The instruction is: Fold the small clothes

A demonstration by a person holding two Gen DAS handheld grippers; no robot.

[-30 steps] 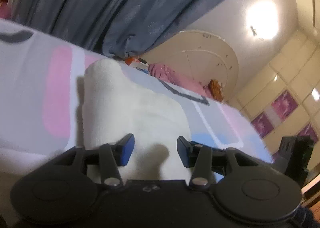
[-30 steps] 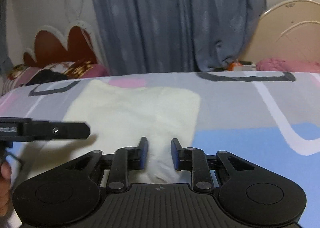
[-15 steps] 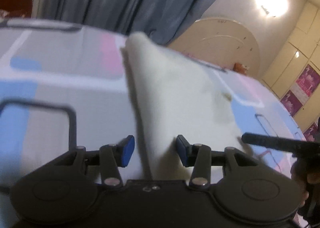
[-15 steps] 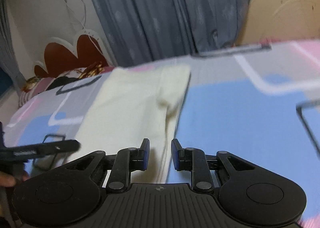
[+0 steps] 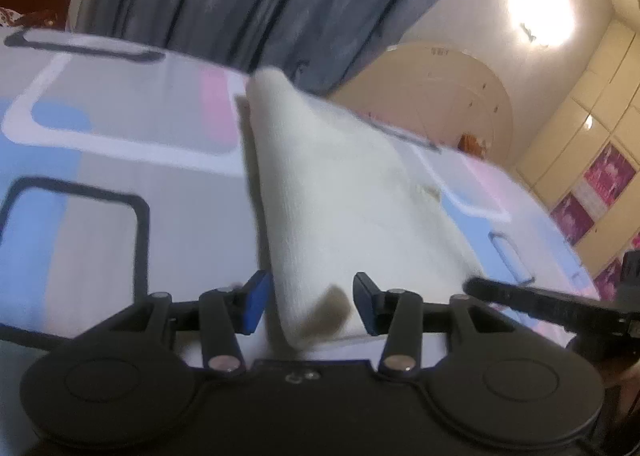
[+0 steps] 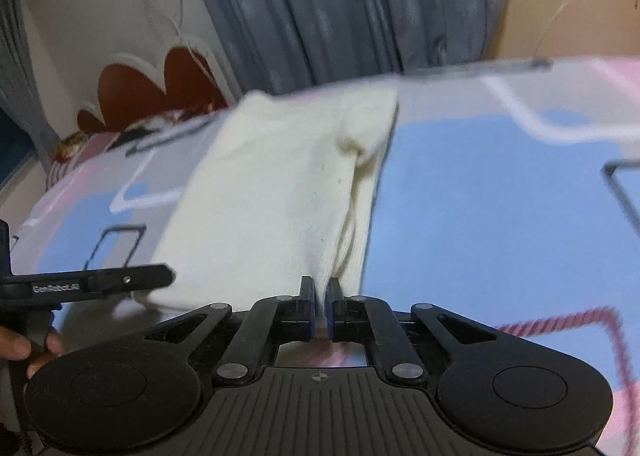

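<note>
Both grippers swung sideways along the bed since a second ago; right gripper (image 6: 319, 306) went from slightly parted to clamped on the near edge of the cream garment (image 6: 276, 192), cloth pinched thin between its blue pads (image 6: 307, 306). Left gripper (image 5: 308, 304) unchanged: jaws about half open, the garment's folded near corner between them, pads not visibly pressing. Garment lies flat on the patterned bedsheet (image 6: 480, 196), running from near to far toward the grey curtain (image 6: 340, 4). Red-and-white headboard (image 6: 152, 84) far left, round cream board (image 5: 444, 96) far right. Nothing blocks either tool. Both point downward over the sheet, side by side.
</note>
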